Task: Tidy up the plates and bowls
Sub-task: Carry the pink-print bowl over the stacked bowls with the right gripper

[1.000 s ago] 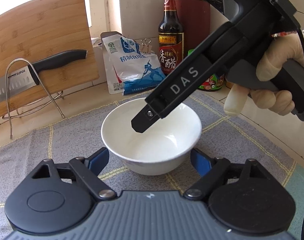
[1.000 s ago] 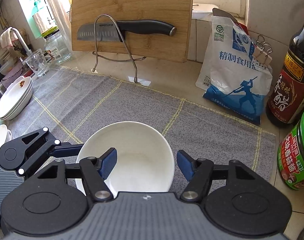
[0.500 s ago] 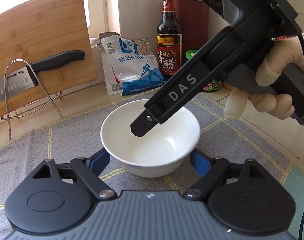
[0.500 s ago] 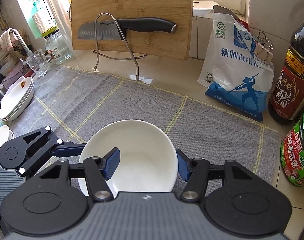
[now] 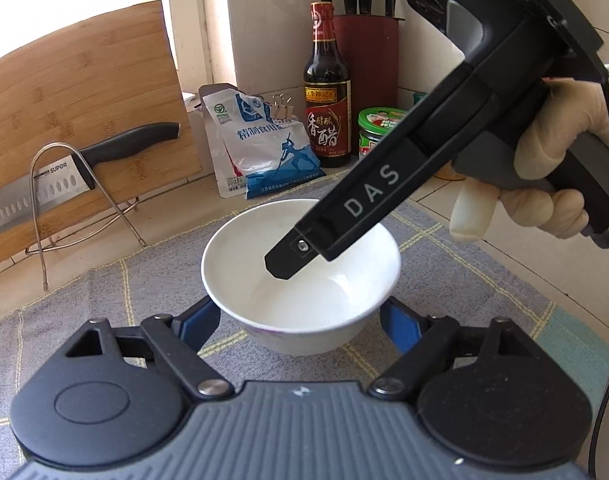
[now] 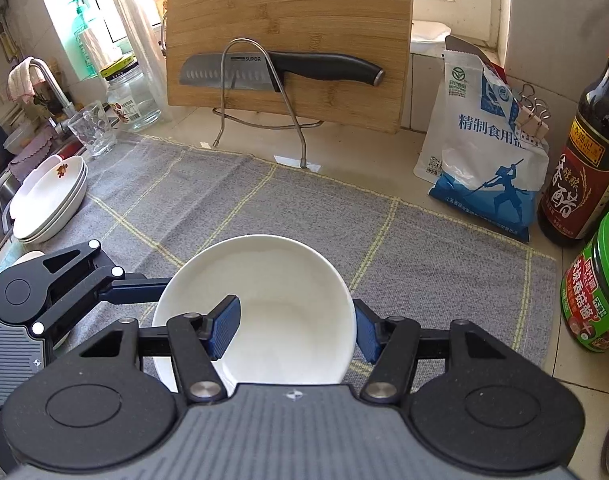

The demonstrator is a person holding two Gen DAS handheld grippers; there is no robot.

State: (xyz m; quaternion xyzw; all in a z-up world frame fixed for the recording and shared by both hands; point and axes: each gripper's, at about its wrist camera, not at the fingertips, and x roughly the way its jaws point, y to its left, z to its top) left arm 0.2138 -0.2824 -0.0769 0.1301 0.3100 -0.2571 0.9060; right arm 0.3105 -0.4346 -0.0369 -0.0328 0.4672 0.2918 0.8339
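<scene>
Both grippers clench one white bowl (image 6: 260, 304): right gripper (image 6: 296, 330) pinching its wall, left gripper (image 5: 300, 320) hugging outside; uneven lifting could tip it onto the cloth (image 6: 424, 256) beneath the bowl

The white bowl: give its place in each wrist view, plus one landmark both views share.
Left wrist view: white bowl sits low in the centre, between the blue pads, on the grey mat.
Right wrist view: white bowl sits low in the centre, one blue pad inside its rim, one outside.
Shared landmark: the knife on the wire stand against the cutting board.
</scene>
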